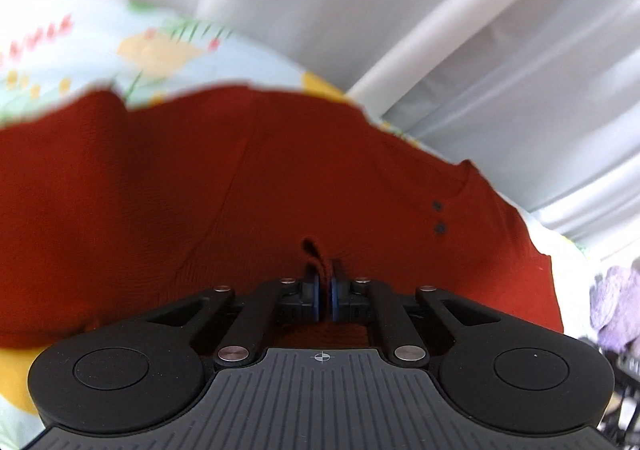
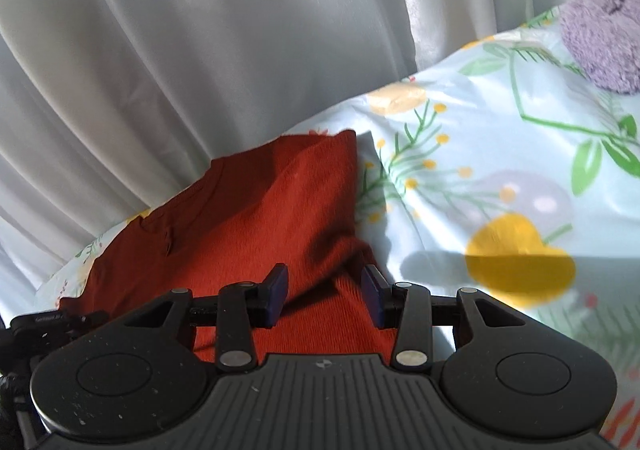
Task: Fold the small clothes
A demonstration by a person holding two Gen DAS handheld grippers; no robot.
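We see a rust-red knitted top with two small dark buttons near its neckline spread over a pale blue bedsheet printed with green sprigs and yellow blobs, which covers what looks like a bed (no bench shows in either view). In the left wrist view the left hand-held gripper has its blue-padded jaws pressed together on a small pinch of the red knit, which stands up in a little ridge just past the fingertips; the cloth fills most of that view from edge to edge, and the picture is somewhat smeared. In the right wrist view the right hand-held gripper has its jaws standing apart, with a fold of the same red top lying between the blue pads; the left-side pad appears to touch the cloth, while the other stands at the edge of the fold, and we cannot tell whether it presses. The garment runs from under this gripper up toward the far edge of the bed, where a corner of it ends just beside grey-white pleated curtains. A fuzzy lilac plush thing sits on the sheet at the far right, well apart from the top.
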